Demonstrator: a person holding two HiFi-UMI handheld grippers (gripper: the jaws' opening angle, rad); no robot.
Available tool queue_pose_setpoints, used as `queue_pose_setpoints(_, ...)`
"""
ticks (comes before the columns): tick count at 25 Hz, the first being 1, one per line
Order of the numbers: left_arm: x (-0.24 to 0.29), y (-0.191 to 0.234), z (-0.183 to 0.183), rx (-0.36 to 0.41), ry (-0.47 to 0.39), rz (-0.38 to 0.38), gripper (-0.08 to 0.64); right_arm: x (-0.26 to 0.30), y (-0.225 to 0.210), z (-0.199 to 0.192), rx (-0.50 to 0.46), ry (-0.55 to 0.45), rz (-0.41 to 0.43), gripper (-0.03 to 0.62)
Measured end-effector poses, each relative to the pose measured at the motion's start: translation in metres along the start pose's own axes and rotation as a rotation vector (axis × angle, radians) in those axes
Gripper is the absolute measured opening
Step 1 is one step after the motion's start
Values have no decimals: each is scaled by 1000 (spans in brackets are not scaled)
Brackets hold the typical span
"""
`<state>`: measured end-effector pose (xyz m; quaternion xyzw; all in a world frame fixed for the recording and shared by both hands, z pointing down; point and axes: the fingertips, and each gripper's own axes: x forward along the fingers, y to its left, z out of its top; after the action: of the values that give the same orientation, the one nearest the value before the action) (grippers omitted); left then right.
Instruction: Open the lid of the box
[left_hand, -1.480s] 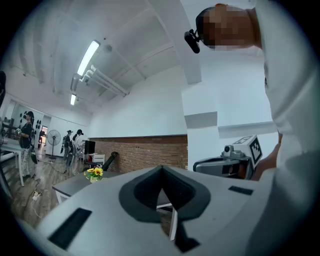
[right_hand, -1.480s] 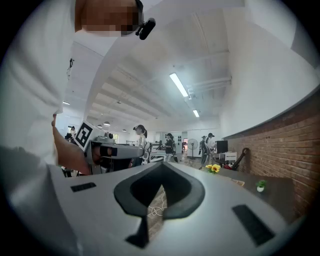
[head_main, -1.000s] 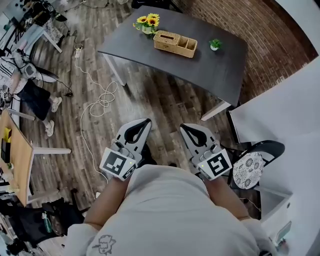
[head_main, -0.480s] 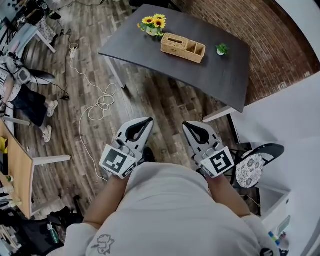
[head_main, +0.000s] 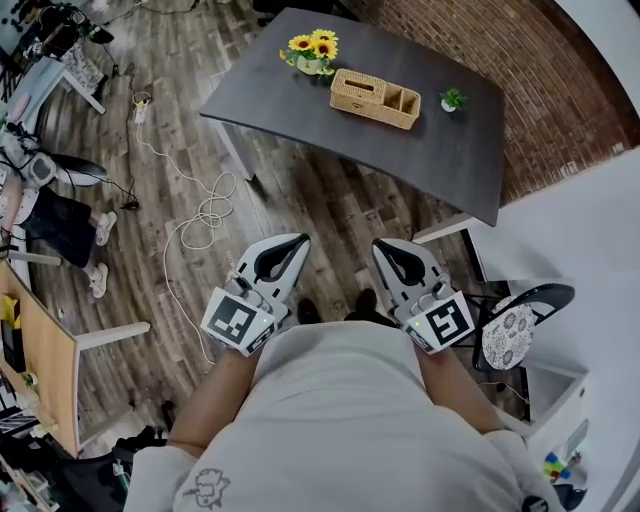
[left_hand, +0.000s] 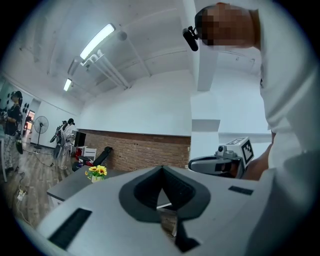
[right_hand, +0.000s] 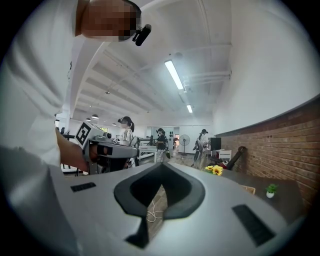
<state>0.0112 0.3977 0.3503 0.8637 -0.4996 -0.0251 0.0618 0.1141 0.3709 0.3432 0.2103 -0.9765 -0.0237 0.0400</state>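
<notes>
A woven wicker box (head_main: 375, 98) stands on a dark grey table (head_main: 440, 150) at the top of the head view, well ahead of both grippers. Its left part is covered by a lid with a slot and its right compartments are open. A corner of the box (right_hand: 248, 189) also shows in the right gripper view. My left gripper (head_main: 296, 241) and right gripper (head_main: 380, 245) are held side by side over the wooden floor, pointing at the table. Both are shut with nothing between their jaws. In their own views, the left gripper (left_hand: 162, 168) and right gripper (right_hand: 161, 166) show their tips together.
Sunflowers in a pot (head_main: 315, 50) and a small green plant (head_main: 453, 99) flank the box. A white cable (head_main: 205, 205) loops on the floor at left. A chair with a patterned cushion (head_main: 505, 335) stands at right beside a white wall. A wooden desk (head_main: 40, 340) and seated people are at far left.
The table and box have shifted down and to the right in the head view, so they are nearer. Both grippers keep the same shut pose in front of the body.
</notes>
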Motion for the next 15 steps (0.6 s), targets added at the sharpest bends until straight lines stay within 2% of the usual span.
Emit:
queue_pose_setpoints(8,20,24,-5,1,18,-4,11,25,-18,-9,26,-5,11,5)
queue_pose_setpoints(15,58,50,-5,12,44,9,11,59,-65,-15,50,-23,40,5)
